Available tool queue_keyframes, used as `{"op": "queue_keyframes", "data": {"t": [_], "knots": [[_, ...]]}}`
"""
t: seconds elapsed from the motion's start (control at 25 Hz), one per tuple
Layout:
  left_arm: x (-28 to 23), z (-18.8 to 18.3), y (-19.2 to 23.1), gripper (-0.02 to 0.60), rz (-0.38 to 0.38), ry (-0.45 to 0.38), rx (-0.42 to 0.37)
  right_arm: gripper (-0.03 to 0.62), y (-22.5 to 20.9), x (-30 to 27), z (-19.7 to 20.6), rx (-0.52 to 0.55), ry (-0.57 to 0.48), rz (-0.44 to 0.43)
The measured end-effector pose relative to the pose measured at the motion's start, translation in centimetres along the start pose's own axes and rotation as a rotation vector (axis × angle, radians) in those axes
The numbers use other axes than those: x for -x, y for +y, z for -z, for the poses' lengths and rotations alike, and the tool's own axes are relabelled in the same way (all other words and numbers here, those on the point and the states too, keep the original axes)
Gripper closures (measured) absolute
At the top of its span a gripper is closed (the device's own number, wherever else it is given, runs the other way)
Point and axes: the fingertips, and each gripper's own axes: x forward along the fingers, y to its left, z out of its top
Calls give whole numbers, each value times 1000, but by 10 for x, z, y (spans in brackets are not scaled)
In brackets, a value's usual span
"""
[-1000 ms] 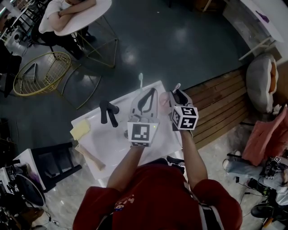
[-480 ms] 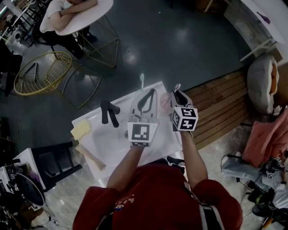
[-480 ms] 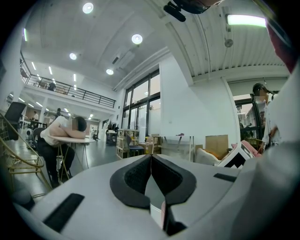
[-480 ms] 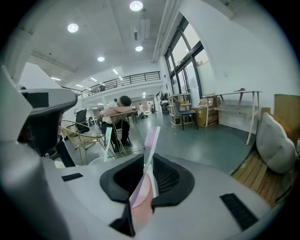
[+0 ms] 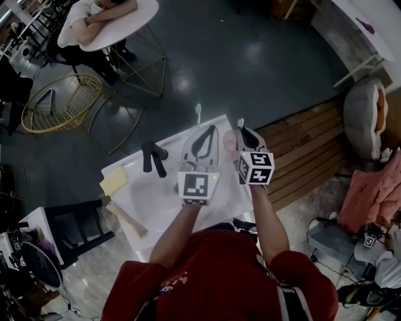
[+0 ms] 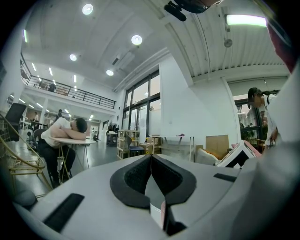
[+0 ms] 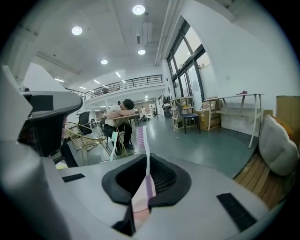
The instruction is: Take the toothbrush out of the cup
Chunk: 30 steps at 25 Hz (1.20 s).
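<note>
A pink cup [image 5: 229, 139] is held up over the white table [image 5: 150, 200], between my two grippers. A pink-and-white toothbrush [image 7: 142, 140] stands upright in the seam of my right gripper [image 7: 146, 161], bristles on top. That gripper's jaws are closing and its pads press on the handle. In the head view the right gripper [image 5: 242, 128] has the brush tip [image 5: 240, 121] just above it. My left gripper [image 5: 202, 127] is shut [image 6: 151, 159], with a thin white-and-pink piece low between the jaws that looks like the cup's rim. A green-white toothbrush [image 5: 197, 113] rises beside it.
On the table lie a black tool [image 5: 152, 157], a yellow sponge [image 5: 113, 180] and a wooden brush [image 5: 128, 219]. Beyond it stand a yellow wire chair [image 5: 56, 103] and a round table [image 5: 141, 12] where a person rests. Wooden decking [image 5: 307, 144] is to the right.
The right gripper's jaws have drawn together around the pink toothbrush. Both grippers have stayed where they were above the table.
</note>
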Motion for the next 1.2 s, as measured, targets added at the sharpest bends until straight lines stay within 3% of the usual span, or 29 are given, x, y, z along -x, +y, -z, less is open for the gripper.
{"op": "queue_keyframes", "data": {"t": [0.56,1.2], "knots": [[10,-15,-2,552,-14,-35,-13,549,6,22,-41,0,-108,-17],[37,-63,-11,552,-10,-133,-47,549,41,112,-143,121,-386,1]]}}
